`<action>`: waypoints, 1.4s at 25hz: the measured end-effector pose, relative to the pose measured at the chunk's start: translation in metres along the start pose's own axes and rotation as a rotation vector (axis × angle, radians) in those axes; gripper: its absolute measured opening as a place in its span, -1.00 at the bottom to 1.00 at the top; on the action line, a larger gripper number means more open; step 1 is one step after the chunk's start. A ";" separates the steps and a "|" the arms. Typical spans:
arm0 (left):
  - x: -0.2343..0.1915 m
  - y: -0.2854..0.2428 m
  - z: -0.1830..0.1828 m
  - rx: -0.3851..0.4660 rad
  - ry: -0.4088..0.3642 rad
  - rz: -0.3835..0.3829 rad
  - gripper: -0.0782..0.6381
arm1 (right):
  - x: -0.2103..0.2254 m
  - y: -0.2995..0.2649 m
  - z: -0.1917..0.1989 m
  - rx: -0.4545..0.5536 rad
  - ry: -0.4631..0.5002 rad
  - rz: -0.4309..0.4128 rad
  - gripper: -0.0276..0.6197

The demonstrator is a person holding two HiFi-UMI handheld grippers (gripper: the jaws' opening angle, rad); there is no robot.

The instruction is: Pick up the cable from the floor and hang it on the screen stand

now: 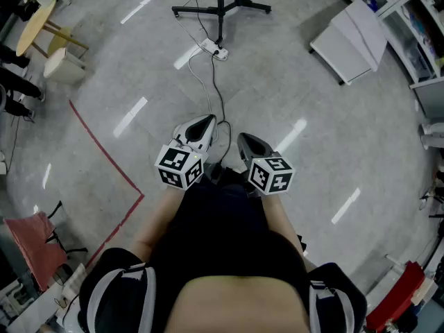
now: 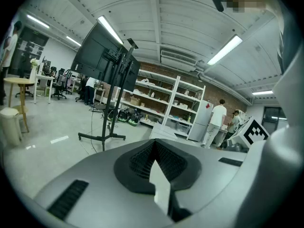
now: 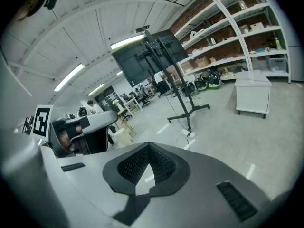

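Left tongs [image 1: 207, 123] and right tongs [image 1: 244, 139] both clenched empty, cable [image 1: 214, 83] lying on floor

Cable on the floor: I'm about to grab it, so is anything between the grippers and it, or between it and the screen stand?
Nothing visible. The cable lies on the floor just ahead of the left gripper and right gripper; only a power strip sits near the screen stand.

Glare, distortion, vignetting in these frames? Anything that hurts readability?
Head view: overhead lighting glares as white streaks on the glossy floor, power strip clear. Left gripper view: heavy fisheye, black corners, ceiling light strip blown out. Right gripper view: same fisheye bows the shelving; screen stand sharp.
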State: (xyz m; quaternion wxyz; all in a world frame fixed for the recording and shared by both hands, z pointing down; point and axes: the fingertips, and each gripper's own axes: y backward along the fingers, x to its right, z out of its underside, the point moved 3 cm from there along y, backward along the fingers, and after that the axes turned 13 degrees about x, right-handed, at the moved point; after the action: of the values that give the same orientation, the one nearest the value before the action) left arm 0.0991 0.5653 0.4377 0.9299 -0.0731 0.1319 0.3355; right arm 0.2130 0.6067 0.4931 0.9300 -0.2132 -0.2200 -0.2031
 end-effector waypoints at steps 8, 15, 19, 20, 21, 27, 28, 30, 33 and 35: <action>-0.076 -0.009 -0.025 -0.044 0.000 0.030 -0.76 | -0.022 -0.085 -0.021 -0.008 0.001 0.037 -0.84; -0.149 -0.027 -0.050 -0.051 0.011 0.071 -0.76 | -0.037 -0.149 -0.051 0.080 -0.023 0.104 -0.84; -0.184 -0.033 -0.065 -0.052 0.014 0.133 -0.76 | -0.044 -0.181 -0.062 0.146 -0.030 0.179 -0.83; -0.192 -0.034 -0.068 -0.055 0.011 0.151 -0.76 | -0.046 -0.189 -0.064 0.160 -0.037 0.194 -0.84; -0.201 -0.035 -0.072 -0.059 0.008 0.168 -0.76 | -0.049 -0.197 -0.066 0.169 -0.042 0.207 -0.84; -0.258 -0.032 -0.092 -0.069 0.001 0.233 -0.76 | -0.082 -0.246 -0.070 0.198 -0.029 0.256 -0.83; -0.266 -0.031 -0.093 -0.071 0.000 0.239 -0.76 | -0.087 -0.252 -0.071 0.202 -0.026 0.257 -0.83; -0.276 -0.028 -0.096 -0.074 0.004 0.249 -0.76 | -0.096 -0.260 -0.072 0.203 -0.016 0.259 -0.83; -0.285 -0.023 -0.099 -0.074 0.024 0.258 -0.76 | -0.105 -0.266 -0.075 0.199 0.001 0.259 -0.83; -0.289 -0.022 -0.099 -0.076 0.041 0.263 -0.76 | -0.105 -0.271 -0.078 0.203 0.003 0.264 -0.83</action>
State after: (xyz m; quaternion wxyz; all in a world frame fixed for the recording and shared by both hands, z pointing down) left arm -0.1202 0.3518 0.4290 0.8715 -0.0972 0.1466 0.4577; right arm 0.0245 0.3749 0.4608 0.9658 -0.1447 -0.2079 -0.0559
